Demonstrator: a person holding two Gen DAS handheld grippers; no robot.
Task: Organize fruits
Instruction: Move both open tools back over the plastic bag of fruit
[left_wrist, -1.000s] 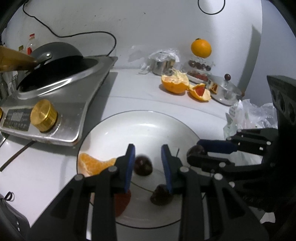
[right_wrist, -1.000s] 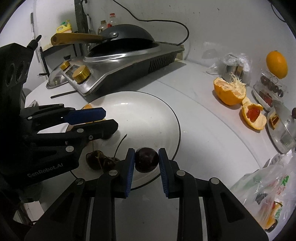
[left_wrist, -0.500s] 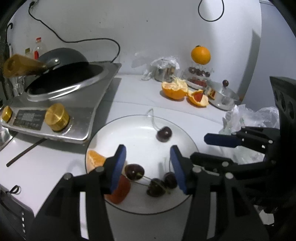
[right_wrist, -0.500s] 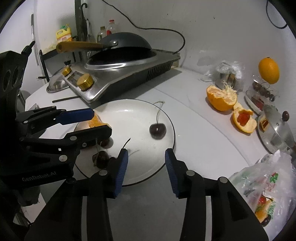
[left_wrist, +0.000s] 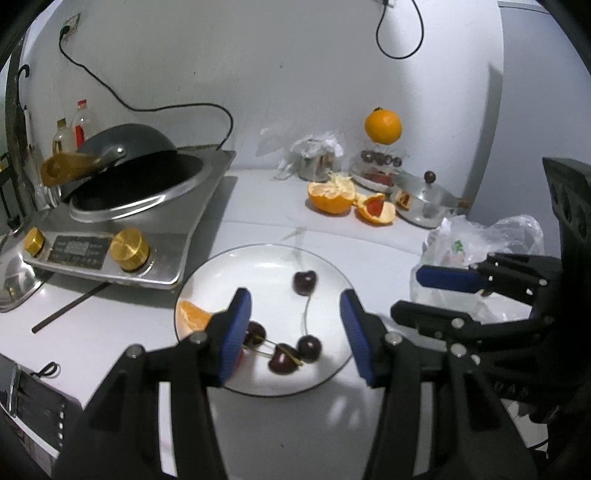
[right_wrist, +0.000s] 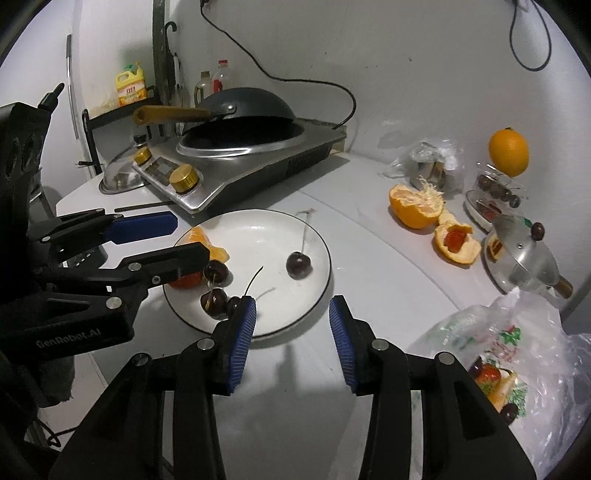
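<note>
A white plate (left_wrist: 266, 258) with a dark rim holds several dark cherries, an orange segment (left_wrist: 192, 317) and a red fruit piece (right_wrist: 184, 282). One cherry (left_wrist: 305, 282) lies alone toward the plate's far side, its stem pointing away in the right wrist view (right_wrist: 298, 265). The other cherries (left_wrist: 309, 348) cluster near the front rim. My left gripper (left_wrist: 295, 332) hovers open above that cluster with nothing between its blue pads. My right gripper (right_wrist: 291, 321) hangs open over the plate's near rim (right_wrist: 280, 332), also empty. Each gripper shows in the other's view, to the side of the plate.
A steel cooker with a dark wok (left_wrist: 129, 206) stands left of the plate, a thin stick (left_wrist: 66, 310) lying before it. Orange peel halves (left_wrist: 330, 197), a whole orange (left_wrist: 382, 127), a steel lid (left_wrist: 424, 206) and a plastic bag of fruit (right_wrist: 509, 350) sit to the right.
Both grippers were closed around cherries a second ago. They opened, left the cherries on the plate, and drew back and upward.
</note>
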